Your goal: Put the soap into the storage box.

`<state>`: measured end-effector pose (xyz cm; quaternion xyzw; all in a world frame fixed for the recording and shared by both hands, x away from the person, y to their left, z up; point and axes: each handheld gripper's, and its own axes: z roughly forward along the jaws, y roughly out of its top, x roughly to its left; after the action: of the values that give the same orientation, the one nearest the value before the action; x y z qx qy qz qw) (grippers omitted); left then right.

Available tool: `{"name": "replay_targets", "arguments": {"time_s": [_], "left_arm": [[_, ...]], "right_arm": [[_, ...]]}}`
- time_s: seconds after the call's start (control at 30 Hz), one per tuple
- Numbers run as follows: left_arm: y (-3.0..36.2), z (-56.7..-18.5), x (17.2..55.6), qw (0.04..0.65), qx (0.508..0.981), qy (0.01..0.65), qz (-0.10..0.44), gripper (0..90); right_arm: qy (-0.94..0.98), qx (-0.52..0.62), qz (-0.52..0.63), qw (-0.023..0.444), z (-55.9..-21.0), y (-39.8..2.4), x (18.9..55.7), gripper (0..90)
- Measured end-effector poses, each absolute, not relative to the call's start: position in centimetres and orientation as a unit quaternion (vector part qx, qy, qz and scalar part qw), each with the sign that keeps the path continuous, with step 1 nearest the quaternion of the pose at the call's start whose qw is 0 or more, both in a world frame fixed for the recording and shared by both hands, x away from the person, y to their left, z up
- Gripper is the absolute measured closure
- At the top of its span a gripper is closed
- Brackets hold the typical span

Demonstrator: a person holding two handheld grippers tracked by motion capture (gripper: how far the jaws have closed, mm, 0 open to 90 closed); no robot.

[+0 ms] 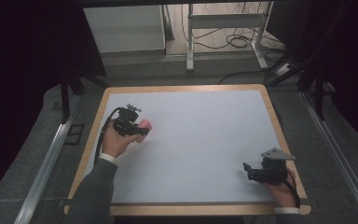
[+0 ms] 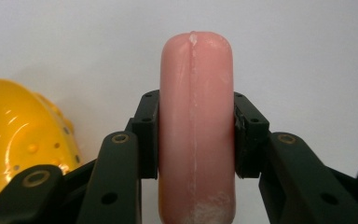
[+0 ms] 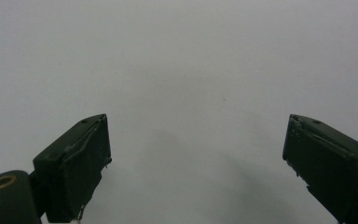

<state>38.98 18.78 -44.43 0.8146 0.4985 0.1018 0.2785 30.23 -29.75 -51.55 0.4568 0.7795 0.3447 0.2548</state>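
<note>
Nearest to us, our right gripper (image 1: 247, 171) rests at the table's (image 1: 205, 140) near right, jaws wide and empty over bare white. Farther off at the far left, our left gripper (image 1: 142, 130) clamps a pink sausage (image 2: 196, 126) across its middle, long axis running straight out between the pads. It looks smooth, seamed and scuffed pale. Just left of it sits a yellow piece (image 2: 23, 135).

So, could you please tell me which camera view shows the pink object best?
The left gripper view: the pink object stands close up, clamped between the left gripper's fingers, its seam and rounded end plain. The high view shows it small and partly hidden by that gripper. The right gripper view faces bare table.
</note>
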Motion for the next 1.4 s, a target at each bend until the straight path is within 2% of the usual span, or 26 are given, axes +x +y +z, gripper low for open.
{"name": "replay_targets", "arguments": {"time_s": [1.4], "left_arm": [[25.7, -44.0, 39.7, 0.276, 0.767, 0.563, 0.135, 60.5]], "right_arm": [[0.778, 0.459, 0.343, 0.258, -51.5, -29.8, 30.2, 7.3]]}}
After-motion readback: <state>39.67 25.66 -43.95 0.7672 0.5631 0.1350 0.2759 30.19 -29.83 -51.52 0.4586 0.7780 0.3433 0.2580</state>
